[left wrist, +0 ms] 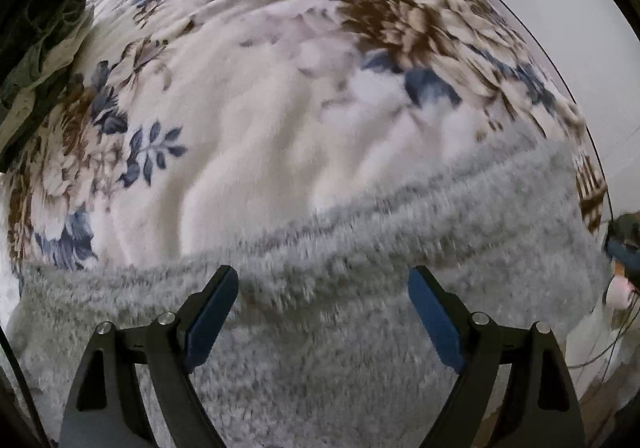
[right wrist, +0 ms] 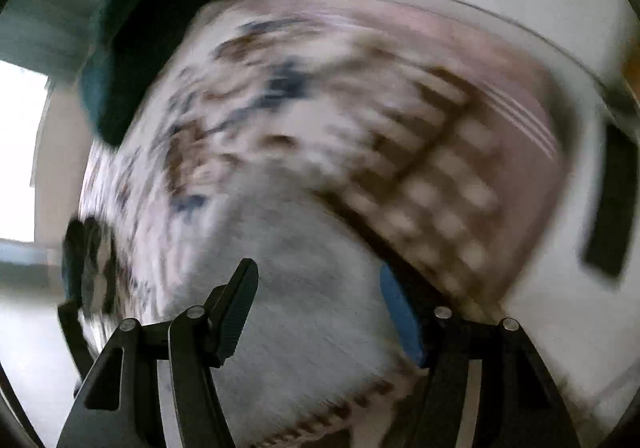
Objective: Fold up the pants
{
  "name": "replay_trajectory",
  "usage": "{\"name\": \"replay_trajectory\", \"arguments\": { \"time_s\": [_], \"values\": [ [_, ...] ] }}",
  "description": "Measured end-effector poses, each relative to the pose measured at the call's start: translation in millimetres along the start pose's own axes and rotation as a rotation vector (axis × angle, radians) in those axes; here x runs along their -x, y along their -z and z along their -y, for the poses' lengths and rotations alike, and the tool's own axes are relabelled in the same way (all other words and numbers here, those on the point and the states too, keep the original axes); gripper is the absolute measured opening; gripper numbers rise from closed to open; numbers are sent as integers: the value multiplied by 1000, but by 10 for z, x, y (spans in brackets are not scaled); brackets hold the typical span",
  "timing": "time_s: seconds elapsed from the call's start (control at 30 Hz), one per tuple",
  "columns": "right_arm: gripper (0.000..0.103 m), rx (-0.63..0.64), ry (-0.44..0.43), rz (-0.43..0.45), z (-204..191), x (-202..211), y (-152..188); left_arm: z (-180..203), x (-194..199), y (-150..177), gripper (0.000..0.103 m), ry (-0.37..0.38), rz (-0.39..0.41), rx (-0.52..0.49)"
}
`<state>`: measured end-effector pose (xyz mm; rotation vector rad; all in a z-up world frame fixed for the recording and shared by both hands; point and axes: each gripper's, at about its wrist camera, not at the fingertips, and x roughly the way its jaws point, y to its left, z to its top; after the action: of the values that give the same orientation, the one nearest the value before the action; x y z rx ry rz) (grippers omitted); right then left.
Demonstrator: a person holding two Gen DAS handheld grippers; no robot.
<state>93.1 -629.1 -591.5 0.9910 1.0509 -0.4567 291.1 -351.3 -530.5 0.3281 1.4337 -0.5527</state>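
On a bed covered by a cream blanket with brown and blue flowers (left wrist: 248,119), fluffy pale grey pants (left wrist: 340,308) are being shown spread across the near edge. The left gripper (left wrist: 323,312) is being held just above them, fingers apart, empty. The right gripper (right wrist: 320,308), blurred, is likewise being held spread, gripping nothing.

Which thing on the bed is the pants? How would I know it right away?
Start with the big bed cover, cream with brown and blue flowers. Along its near edge, just in front of the open left tool, lies a wide band of fuzzy grey cloth, the pants. They are plain and fluffy with no flowers, unlike the dark green clothes far left.
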Motion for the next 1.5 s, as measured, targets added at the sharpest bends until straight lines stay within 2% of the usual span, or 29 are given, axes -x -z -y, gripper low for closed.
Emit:
{"name": "replay_trajectory", "arguments": {
  "time_s": [0.1,0.17,0.2,0.23,0.27,0.3,0.37,0.57,0.67,0.73,0.77,0.83,0.87,0.9,0.93,0.97,1.0,1.07,1.13,1.2,1.33,1.4,1.47,1.5],
  "values": [
    [66,122,18,-90,-479,-460,-373,20,-6,-117,87,-4,19,-5],
    [66,169,62,-192,-626,-854,-567,38,24,-139,87,1,34,3],
    [63,174,97,-236,-630,-1022,-586,28,42,-141,87,6,37,12],
    [54,175,128,-269,-645,-1159,-611,12,47,-140,87,10,37,21],
    [31,187,167,-284,-676,-1266,-635,-1,54,-136,87,15,37,30],
    [23,206,190,-275,-689,-1278,-620,-14,57,-127,87,18,36,35],
    [13,246,204,-244,-793,-1206,-601,-35,52,-112,87,23,32,47],
    [11,374,204,-57,-1203,-675,-501,-127,51,-49,87,31,28,74],
    [11,403,218,-23,-1343,-645,-513,-165,52,-48,87,28,28,85],
    [11,404,224,-42,-1391,-752,-552,-172,60,-51,87,23,32,85],
    [12,397,237,-73,-1388,-895,-580,-172,65,-52,87,19,35,83],
    [21,368,236,-133,-1270,-1066,-643,-171,82,-45,87,16,39,80],
    [26,338,214,-167,-1186,-1129,-665,-165,96,-37,87,16,42,77],
    [36,305,178,-173,-1106,-1110,-668,-160,112,-24,87,19,45,73],
    [47,279,150,-158,-1028,-1023,-660,-151,133,4,87,26,47,70],
    [75,263,137,-128,-944,-867,-624,-148,146,31,87,39,54,69],
    [86,245,119,-96,-833,-675,-560,-141,156,72,87,56,52,70],
    [86,173,105,-59,-566,-376,-400,-116,146,179,87,77,38,69],
    [86,49,97,-63,-219,-176,-179,-87,83,301,87,85,14,63],
    [86,-103,15,-74,146,-81,105,-73,-28,418,87,81,-22,59],
    [86,-337,-160,-151,629,-445,581,-60,-262,601,87,29,-66,23],
    [86,-382,-265,-170,673,-713,690,-62,-301,630,87,23,-69,14],
    [85,-361,-279,-143,627,-886,729,-51,-305,626,88,20,-68,0],
    [74,-334,-261,-124,586,-889,732,-49,-305,620,88,20,-71,-3]
  ]
}}
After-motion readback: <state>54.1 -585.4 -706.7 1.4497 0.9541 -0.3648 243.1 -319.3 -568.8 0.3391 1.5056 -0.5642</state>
